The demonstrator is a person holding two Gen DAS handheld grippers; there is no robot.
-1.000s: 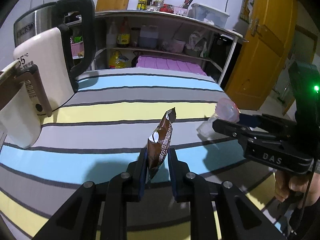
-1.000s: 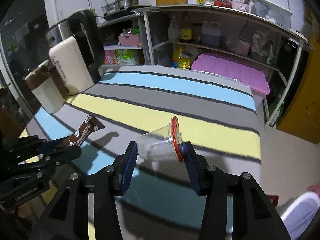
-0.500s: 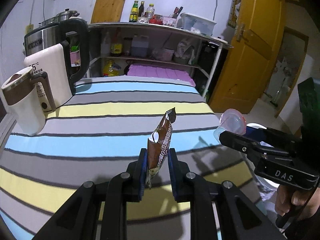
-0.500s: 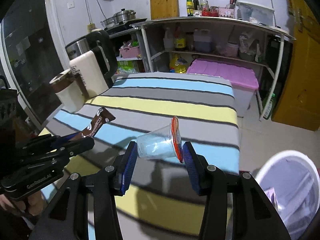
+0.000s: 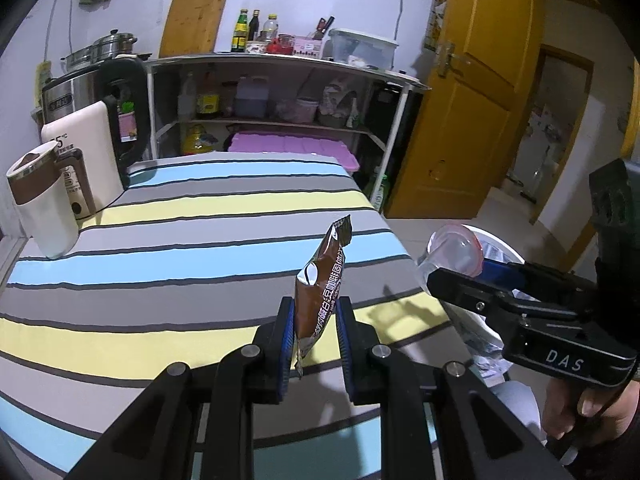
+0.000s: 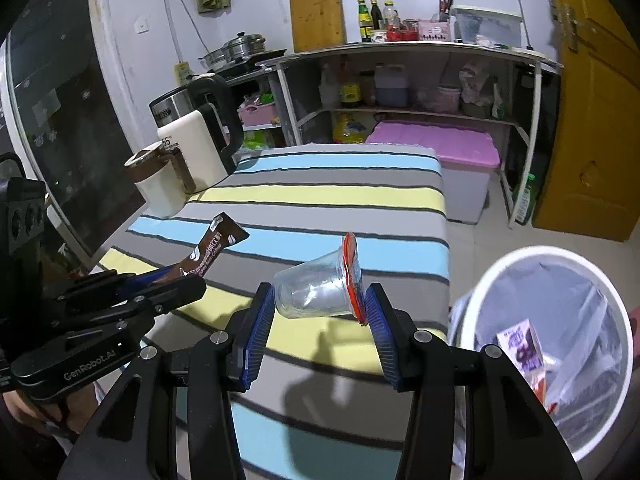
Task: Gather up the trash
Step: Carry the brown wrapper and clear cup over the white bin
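Both grippers have drawn back from the striped desk [image 6: 360,184] toward its near right corner, and the white bin [image 6: 516,258], barely in sight a second ago, now fills the lower right of the right wrist view. The left gripper [image 5: 316,332] pinches a brown coffee sachet [image 5: 324,280] that stands upright between its pads. The right gripper [image 6: 320,320] is clamped on a clear plastic cup [image 6: 316,292] lying on its side, its red foil lid [image 6: 352,276] against the right pad.

The step in hand looks like carrying both pieces to the bin. To do it well, the cup should be brought fully over the bin's rim before the jaws part, since it is light and could bounce off the edge. The sachet is held by its lower end and may flutter, so it wants releasing low inside the liner. The bin stands on the floor just off the desk's right edge, already holding a purple carton [image 6: 524,344].

An electric kettle [image 5: 92,148] and a white mug [image 5: 42,204] stand at the desk's far left corner, well apart from the path. The desk's right edge itself is the only thing between the left gripper and the bin.
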